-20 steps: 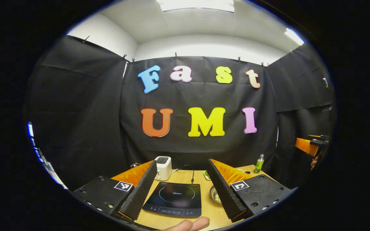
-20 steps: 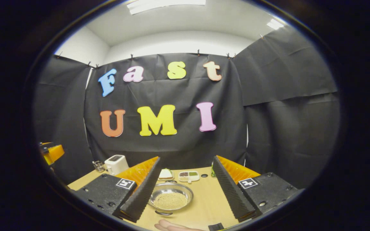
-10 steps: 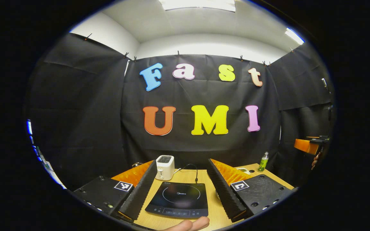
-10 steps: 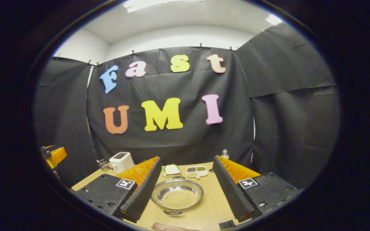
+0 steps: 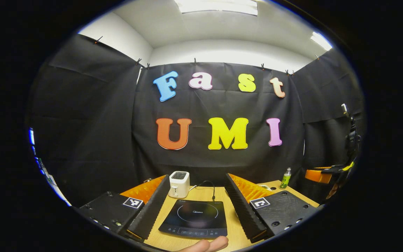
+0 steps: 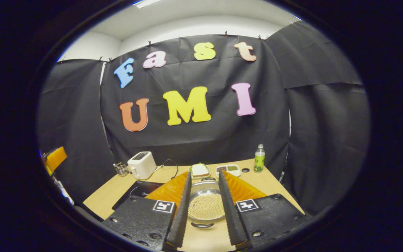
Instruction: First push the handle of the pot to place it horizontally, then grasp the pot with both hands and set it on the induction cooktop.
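Surface: we see a wooden surface (image 6: 268, 182) under both grippers.
Left gripper (image 5: 195, 206): spread wide above the induction cooktop (image 5: 194, 218).
Right gripper (image 6: 204, 206): narrowed but unclenched, over the pot (image 6: 205, 204).

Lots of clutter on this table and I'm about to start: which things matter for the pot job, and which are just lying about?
For the job:
pot, holding grains
pot's near handle
induction cooktop
left claw, open
right claw, narrowed

Lying about:
toaster
green bottle
sandwich plate
divided dish
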